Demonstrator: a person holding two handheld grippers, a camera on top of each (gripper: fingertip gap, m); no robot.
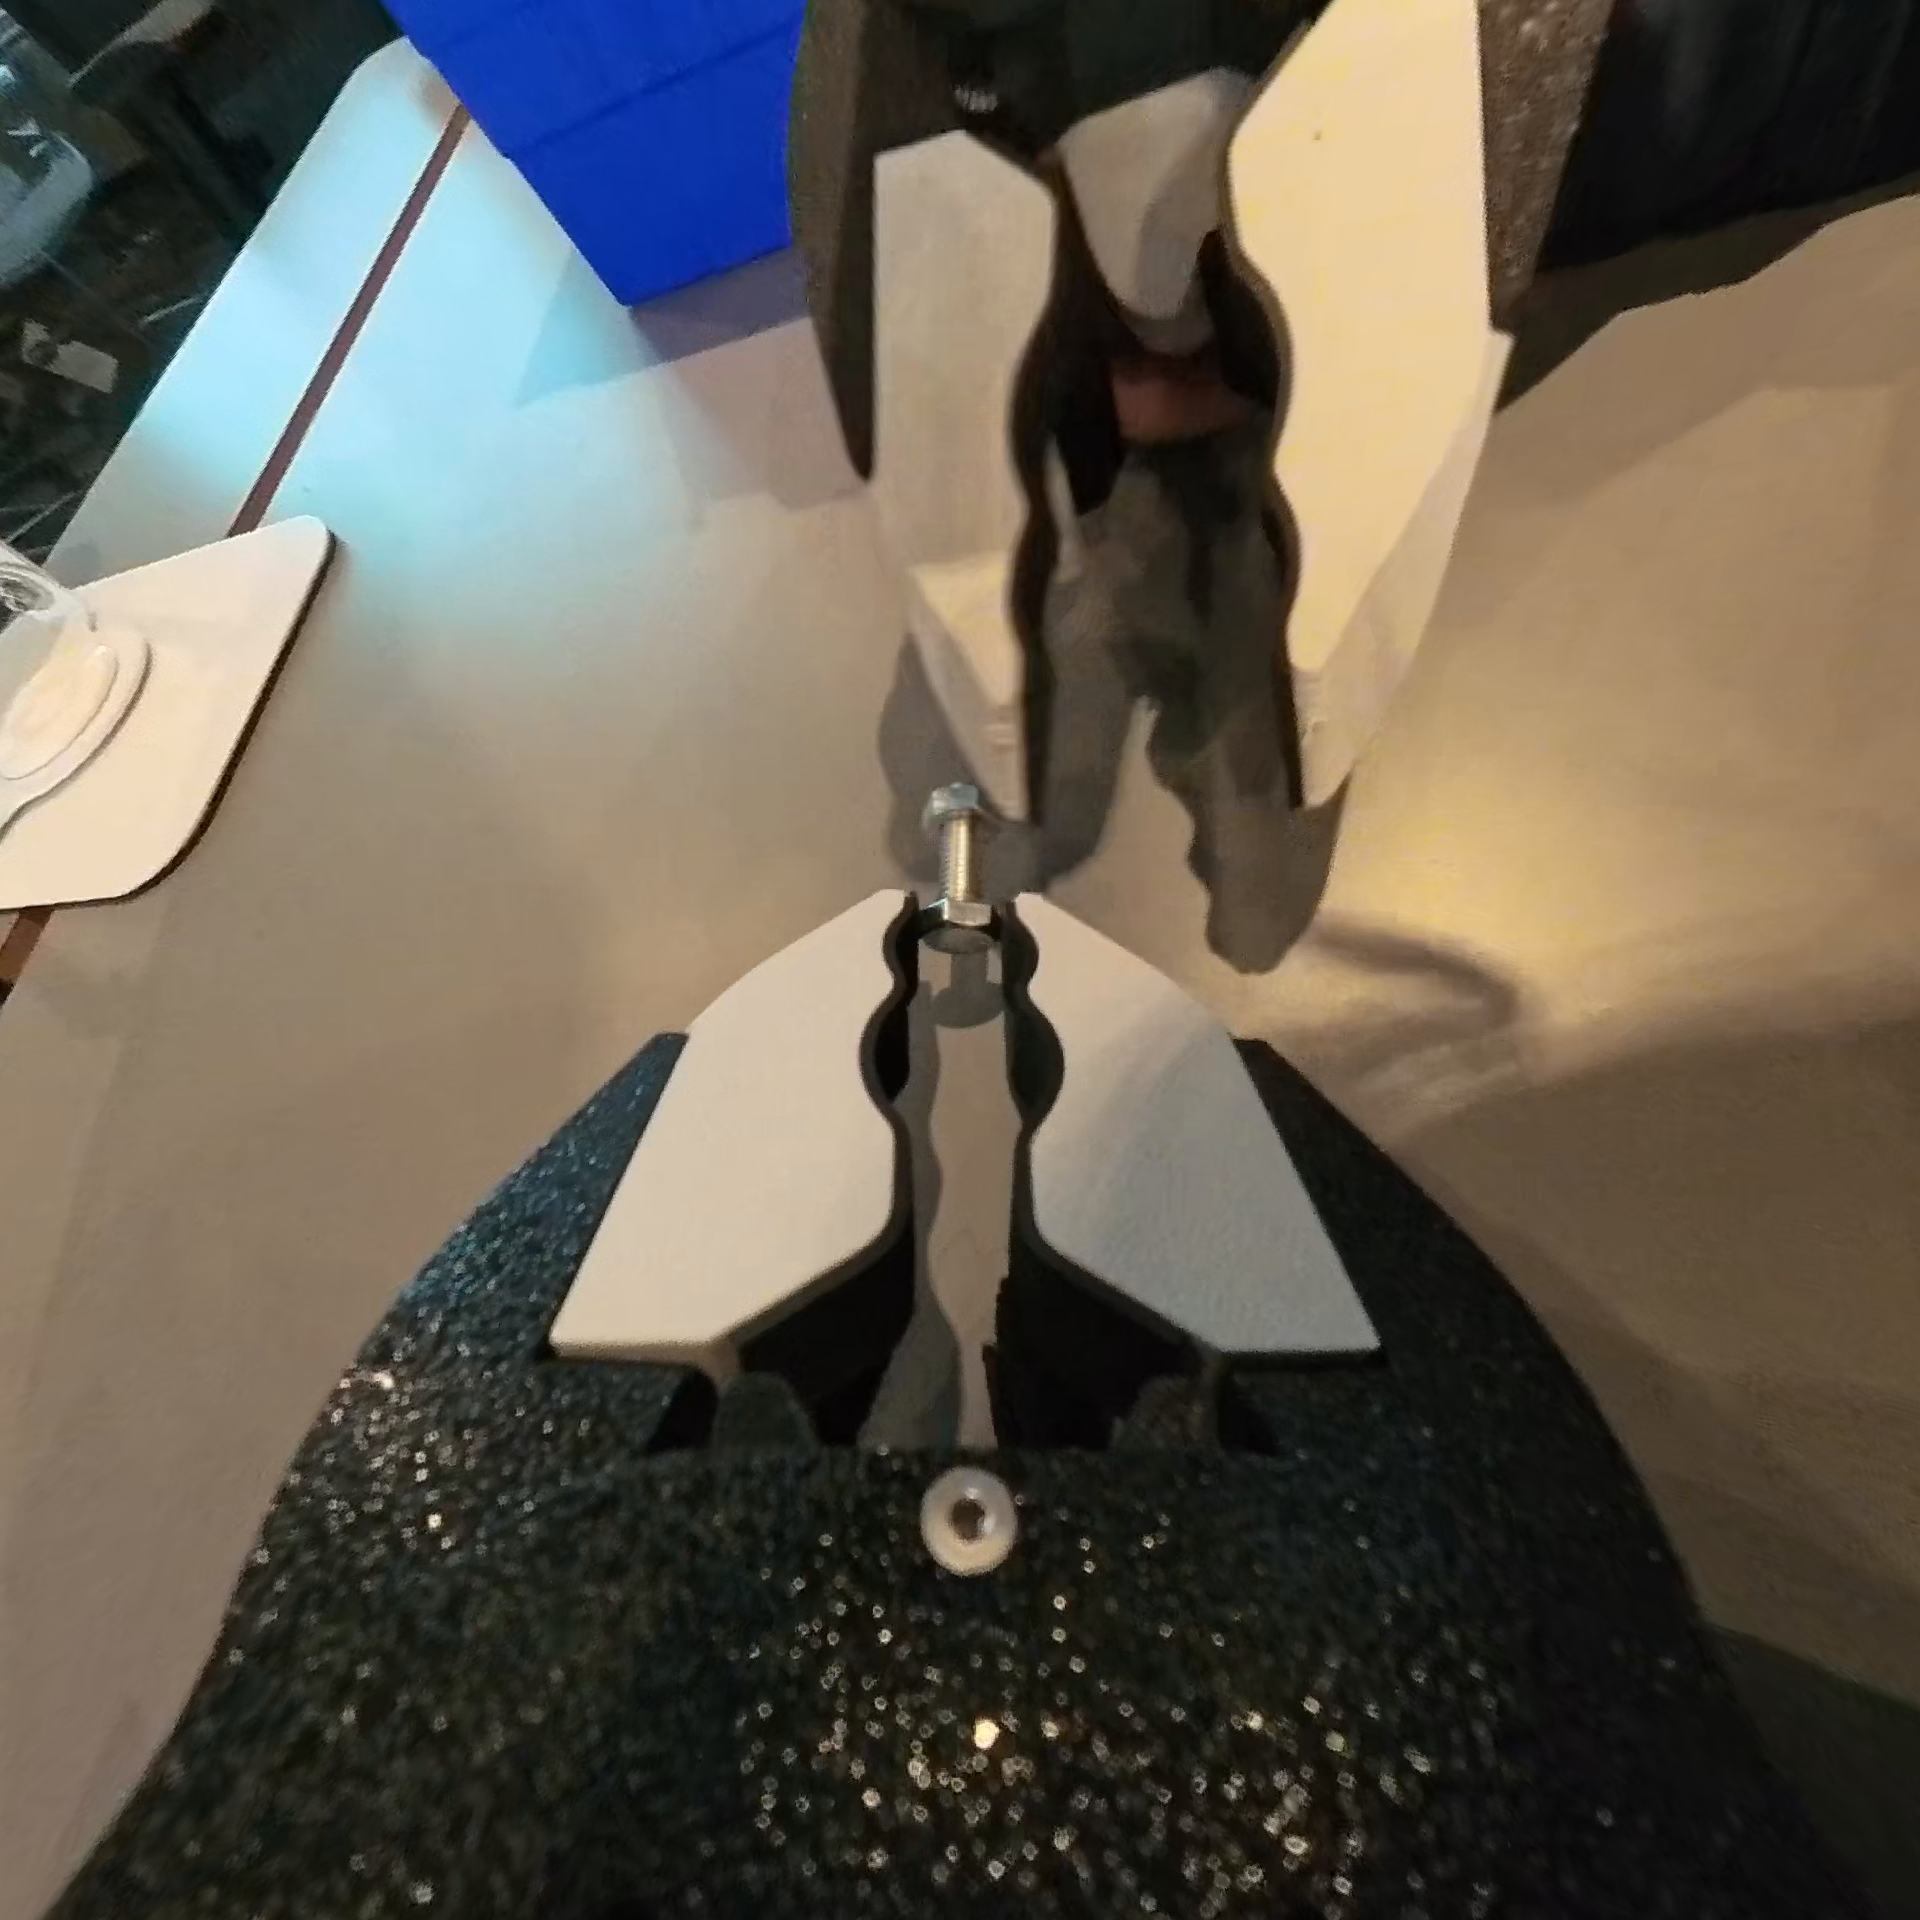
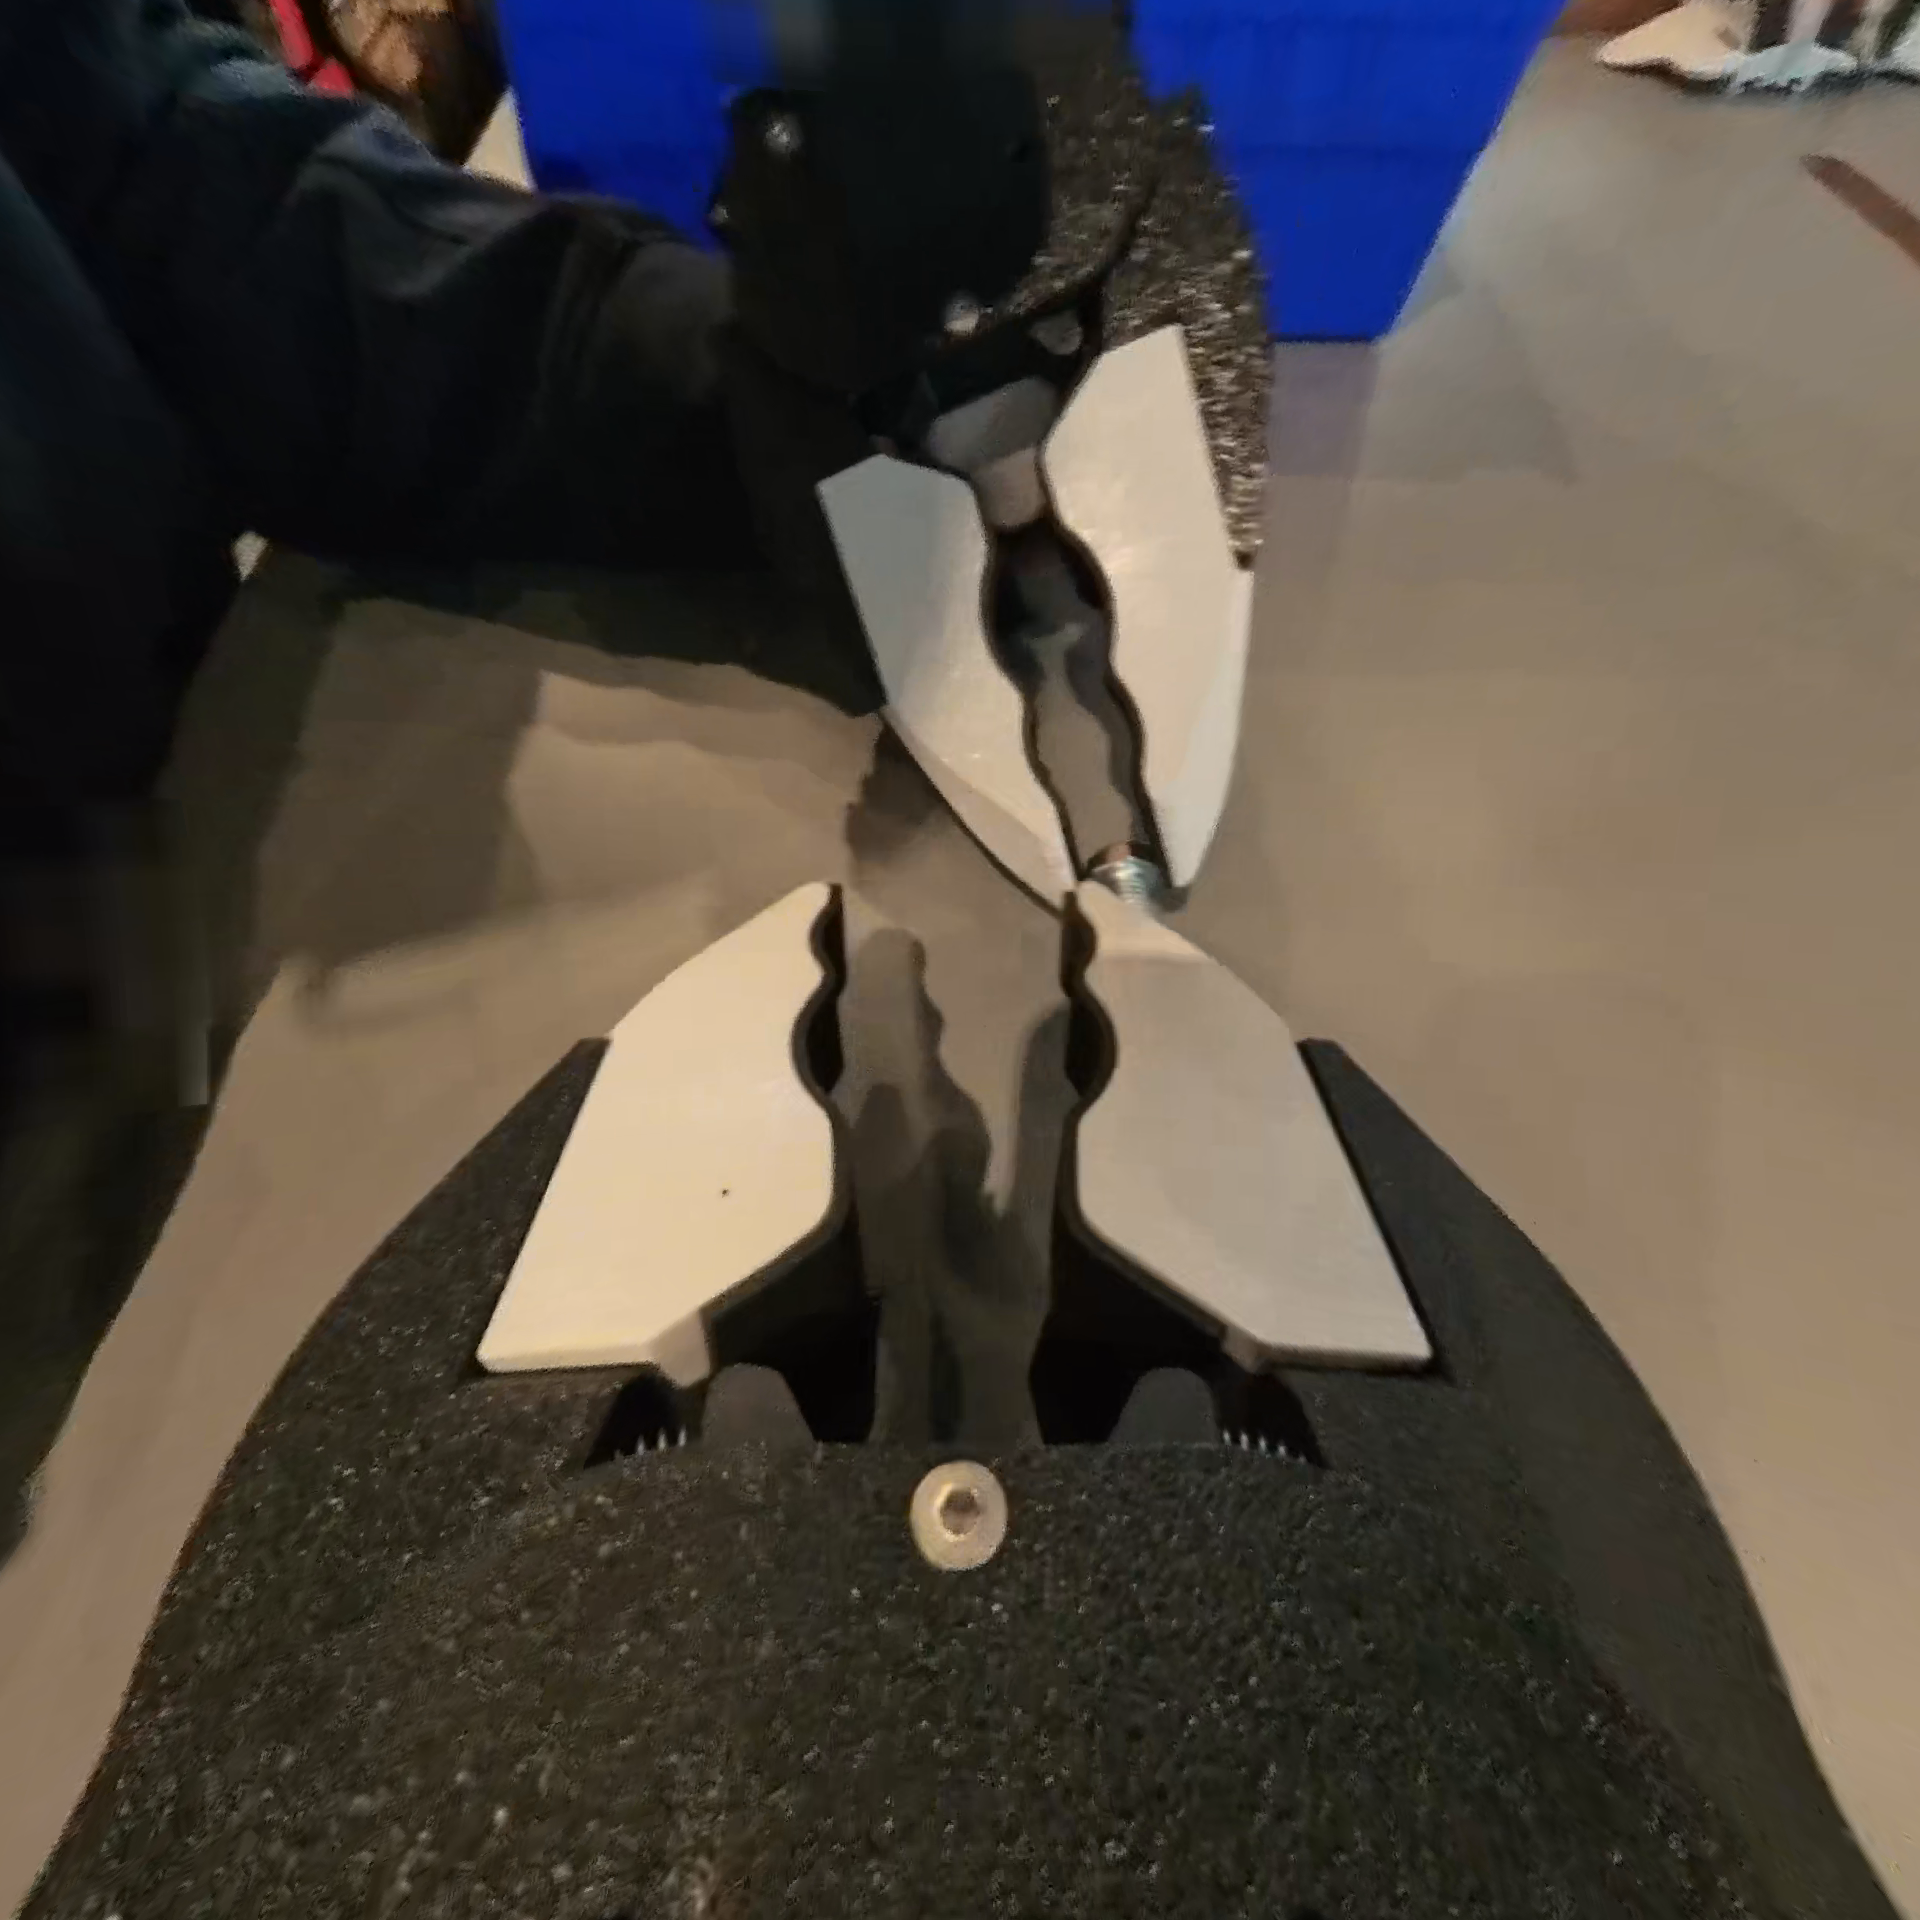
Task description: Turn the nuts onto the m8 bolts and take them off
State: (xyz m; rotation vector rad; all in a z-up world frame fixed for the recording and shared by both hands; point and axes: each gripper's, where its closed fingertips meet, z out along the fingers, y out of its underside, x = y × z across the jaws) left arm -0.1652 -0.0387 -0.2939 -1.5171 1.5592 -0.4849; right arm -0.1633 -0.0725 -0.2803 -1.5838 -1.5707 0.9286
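Each hand-held gripper (image 1: 958, 914) is built on a black, grainy, speckled body, in which one silver socket-head screw (image 1: 970, 1538) is set – two pale grey fingers (image 2: 1226, 1143) with wavy black-lined inner edges are carried. A black sleeve (image 2: 416, 364) is worn.

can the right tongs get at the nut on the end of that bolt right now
Probably yes. The left tongs grip only the bolt's head, leaving the nut exposed at the far end, and the right tongs are open just beside it.
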